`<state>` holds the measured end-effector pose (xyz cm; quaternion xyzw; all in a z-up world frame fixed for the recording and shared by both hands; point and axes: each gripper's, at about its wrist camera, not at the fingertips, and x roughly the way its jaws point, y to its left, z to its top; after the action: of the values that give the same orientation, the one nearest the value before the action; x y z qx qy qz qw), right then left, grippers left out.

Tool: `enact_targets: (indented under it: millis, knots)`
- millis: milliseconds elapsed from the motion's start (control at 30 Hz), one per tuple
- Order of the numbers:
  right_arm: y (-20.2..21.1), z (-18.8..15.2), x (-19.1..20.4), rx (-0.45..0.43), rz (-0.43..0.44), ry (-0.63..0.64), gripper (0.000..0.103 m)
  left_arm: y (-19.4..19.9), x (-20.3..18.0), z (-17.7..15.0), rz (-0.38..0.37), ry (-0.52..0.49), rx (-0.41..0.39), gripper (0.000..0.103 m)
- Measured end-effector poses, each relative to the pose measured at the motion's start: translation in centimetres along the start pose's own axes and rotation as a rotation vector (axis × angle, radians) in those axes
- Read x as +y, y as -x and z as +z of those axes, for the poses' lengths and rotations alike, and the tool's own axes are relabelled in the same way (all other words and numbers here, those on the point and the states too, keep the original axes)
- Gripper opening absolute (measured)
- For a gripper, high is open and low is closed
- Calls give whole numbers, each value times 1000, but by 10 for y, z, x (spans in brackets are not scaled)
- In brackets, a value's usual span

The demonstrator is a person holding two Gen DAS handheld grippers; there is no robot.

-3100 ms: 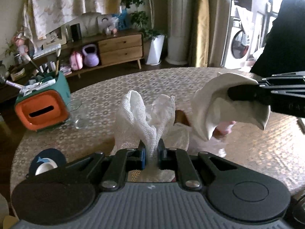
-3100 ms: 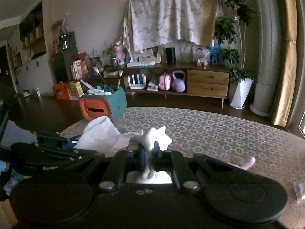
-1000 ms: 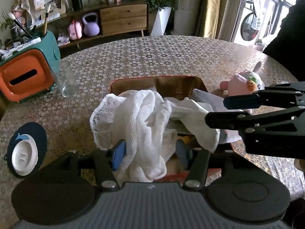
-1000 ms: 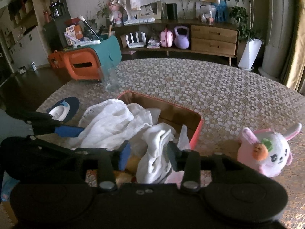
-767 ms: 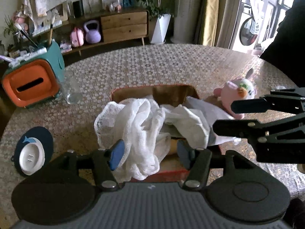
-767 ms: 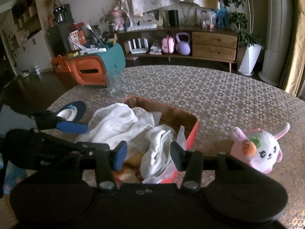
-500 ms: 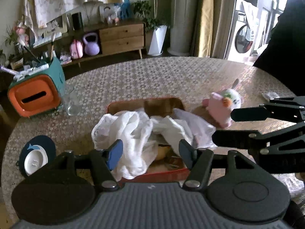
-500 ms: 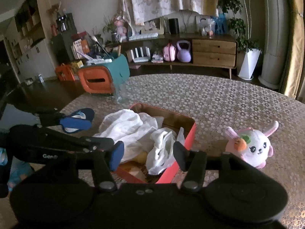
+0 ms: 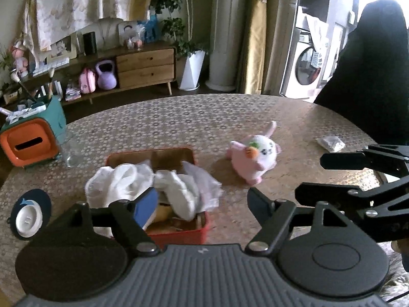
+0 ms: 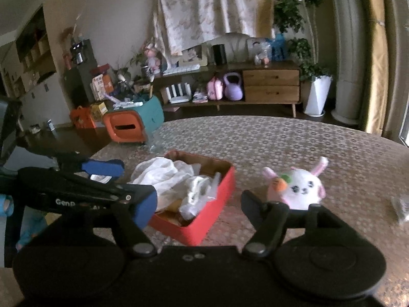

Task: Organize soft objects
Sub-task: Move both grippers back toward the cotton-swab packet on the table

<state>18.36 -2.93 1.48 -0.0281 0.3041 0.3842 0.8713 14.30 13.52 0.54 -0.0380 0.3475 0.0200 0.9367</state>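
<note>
Both claws empty, jaws opening: left claw (image 9: 202, 202), right claw (image 10: 198, 206). White cloths (image 9: 153, 189) lie heaped in the red box (image 10: 204, 220), spilling over its rim. Plush bunny (image 9: 254, 154) sits on the surface (image 9: 204, 122), beside the box, apart from it.

Risks, as we judge them:
- overhanging cloth may slide out or snag a finger;
- a shallow pinch could squeeze the round bunny out;
- the two claws, close together, may collide.

One legible marking: white lettering "Gen", the remaining characters blurred and unreadable, on the side of the left gripper (image 10: 120, 180) as seen in the right wrist view. No other text can be read.
</note>
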Motion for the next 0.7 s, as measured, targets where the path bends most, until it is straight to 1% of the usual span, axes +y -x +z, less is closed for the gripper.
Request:
enact_targets:
  millis: [133, 267, 400, 500, 600, 700]
  knots:
    - [21, -11, -17, -18, -24, -23, 76, 2, -25, 2, -30, 0, -13, 77]
    - [42, -21, -34, -35, -52, -51, 79, -2, -52, 4, -56, -11, -19, 80]
    - [61, -29, -53, -50, -94, -70, 81, -11, -78, 5, -100, -16, -12, 80]
    - [75, -34, -69, -57, -127, -92, 82, -18, -102, 6, -126, -38, -9, 80]
    - [87, -40, -84, -68, -161, -103, 83, -26, -124, 7, -155, -58, -5, 85]
    - [99, -45, -99, -80, -187, -122, 86, -35, -144, 9, -179, -71, -6, 85]
